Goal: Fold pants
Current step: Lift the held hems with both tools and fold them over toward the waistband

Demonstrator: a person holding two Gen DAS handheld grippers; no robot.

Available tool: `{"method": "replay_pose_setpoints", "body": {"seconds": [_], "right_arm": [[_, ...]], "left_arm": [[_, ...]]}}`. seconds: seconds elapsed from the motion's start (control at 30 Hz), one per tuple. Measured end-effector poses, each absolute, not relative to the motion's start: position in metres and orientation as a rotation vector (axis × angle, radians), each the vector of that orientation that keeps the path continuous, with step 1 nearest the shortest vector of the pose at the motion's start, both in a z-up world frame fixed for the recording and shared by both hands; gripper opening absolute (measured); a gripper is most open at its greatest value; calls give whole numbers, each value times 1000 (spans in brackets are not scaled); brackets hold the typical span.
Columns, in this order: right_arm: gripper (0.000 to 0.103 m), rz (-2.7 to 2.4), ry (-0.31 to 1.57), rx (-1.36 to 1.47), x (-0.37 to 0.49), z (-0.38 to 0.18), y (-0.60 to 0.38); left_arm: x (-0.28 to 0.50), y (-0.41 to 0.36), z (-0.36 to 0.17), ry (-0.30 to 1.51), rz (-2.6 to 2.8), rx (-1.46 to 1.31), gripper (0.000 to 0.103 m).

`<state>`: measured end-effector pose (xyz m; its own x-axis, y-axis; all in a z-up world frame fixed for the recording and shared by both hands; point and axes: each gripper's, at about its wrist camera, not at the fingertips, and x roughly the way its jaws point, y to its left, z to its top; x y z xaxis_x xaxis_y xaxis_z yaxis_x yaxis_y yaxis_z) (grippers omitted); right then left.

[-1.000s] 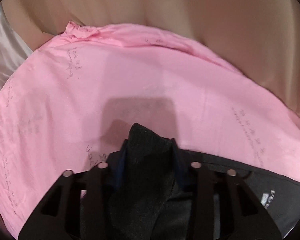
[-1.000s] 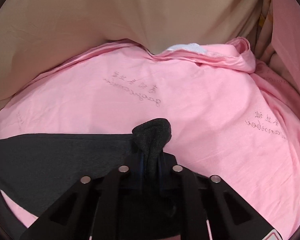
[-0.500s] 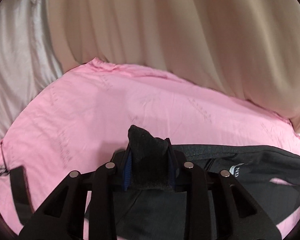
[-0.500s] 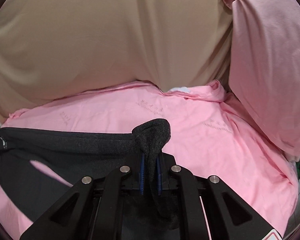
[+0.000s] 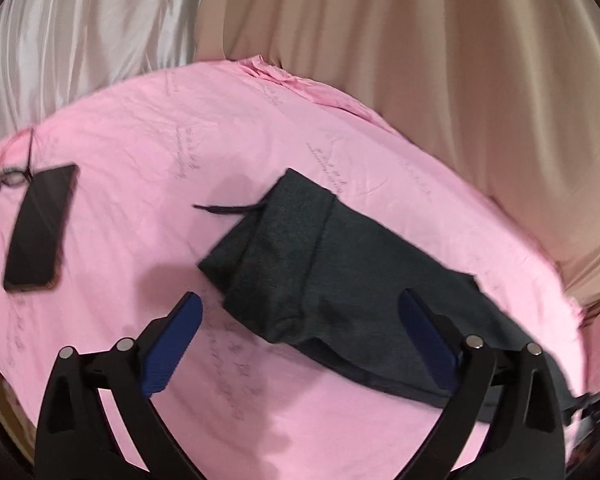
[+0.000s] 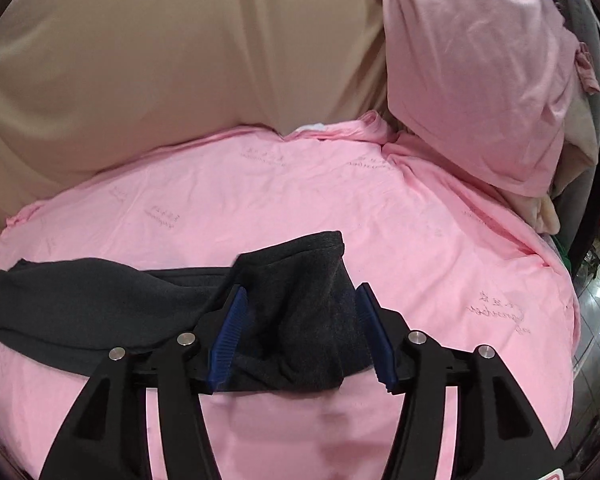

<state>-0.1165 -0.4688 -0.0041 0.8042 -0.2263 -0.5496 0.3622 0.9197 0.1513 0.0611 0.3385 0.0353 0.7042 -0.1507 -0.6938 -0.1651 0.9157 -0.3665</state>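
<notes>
Bed with pink sheet (image 6: pixel 300 200), beige curtain behind. Dark pants (image 5: pixel 324 260) lie flat mid-sheet. Left claw (image 5: pixel 300 320) spread wide, empty; right claw (image 6: pixel 300 322) spread, straddling the pants' end, pads apart from cloth. Phone (image 5: pixel 40 228) at 9 o'clock. Judgement: regrip both ends evenly, fold toward 12 o'clock, edges aligned.

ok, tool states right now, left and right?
Left tool: open, holding nothing; the pants lie on the pink sheet.
Right tool: open, straddling the pants, not gripping.
</notes>
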Motion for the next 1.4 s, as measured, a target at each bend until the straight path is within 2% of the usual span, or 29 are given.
{"method": "replay_pose_setpoints", "body": {"seconds": [0.13, 0.2, 0.23, 0.27, 0.3, 0.37, 0.43, 0.5, 0.63, 0.7, 0.73, 0.77, 0.8, 0.83, 0.87, 0.93, 1.0, 1.03, 1.07, 1.1, 1.2, 1.23, 1.4], "right_arm": [[61, -246, 526, 320, -134, -3, -441], [62, -220, 533, 335, -137, -8, -427], [63, -213, 542, 338, -137, -12, -421], [63, -206, 550, 341, -136, -15, -416], [63, -197, 559, 348, -136, -18, -412], [63, -192, 567, 368, -135, -23, -409], [63, -184, 565, 423, -138, -27, -411], [63, -158, 560, 501, -139, -31, -416], [63, -202, 574, 623, -121, -36, -435], [63, -208, 591, 660, -107, -34, -441], [63, -201, 598, 671, -100, -33, -441], [63, -193, 608, 676, -92, -32, -441], [63, -198, 629, 672, -82, -31, -441], [63, -211, 655, 666, -74, -33, -442], [63, -235, 688, 662, -63, -37, -443], [62, -273, 737, 671, -45, -47, -447], [35, -303, 763, 663, -28, -55, -451], [8, -305, 768, 651, -24, -54, -451], [7, -277, 716, 663, -26, -43, -452], [6, -253, 653, 662, -34, -29, -451], [5, -172, 432, 604, -83, 22, -440], [5, -171, 419, 585, -94, 23, -439], [5, -247, 720, 683, -92, -75, -462]], "left_arm": [[83, 332, 14, 875, -65, -585, 96], [93, 329, 4, 912, -63, -648, 86], [97, 327, 1, 924, -77, -668, 58], [101, 326, 0, 942, -101, -684, 20], [108, 326, 2, 960, -128, -704, 2], [112, 329, 18, 922, -112, -702, 0], [105, 335, 55, 794, -53, -609, 0], [103, 343, 64, 778, -38, -583, 0], [107, 349, 29, 908, 11, -602, 0], [97, 343, 13, 939, -19, -652, 3], [90, 340, 5, 957, -37, -685, 9], [86, 338, 0, 969, -49, -708, 27], [80, 336, -8, 988, -58, -749, 40], [78, 337, -15, 999, -61, -787, 62], [76, 336, -21, 1013, -49, -822, 77], [78, 336, -28, 1031, -2, -877, 81], [91, 334, -28, 1023, -25, -875, 75], [98, 332, -26, 1022, -26, -857, 51], [108, 329, -22, 1038, -8, -808, 26], [112, 329, -19, 1041, 4, -782, 19], [116, 334, -10, 1037, -7, -777, 13], [114, 336, -10, 1038, -5, -770, 12], [111, 344, -32, 1073, 22, -756, 11]]}}
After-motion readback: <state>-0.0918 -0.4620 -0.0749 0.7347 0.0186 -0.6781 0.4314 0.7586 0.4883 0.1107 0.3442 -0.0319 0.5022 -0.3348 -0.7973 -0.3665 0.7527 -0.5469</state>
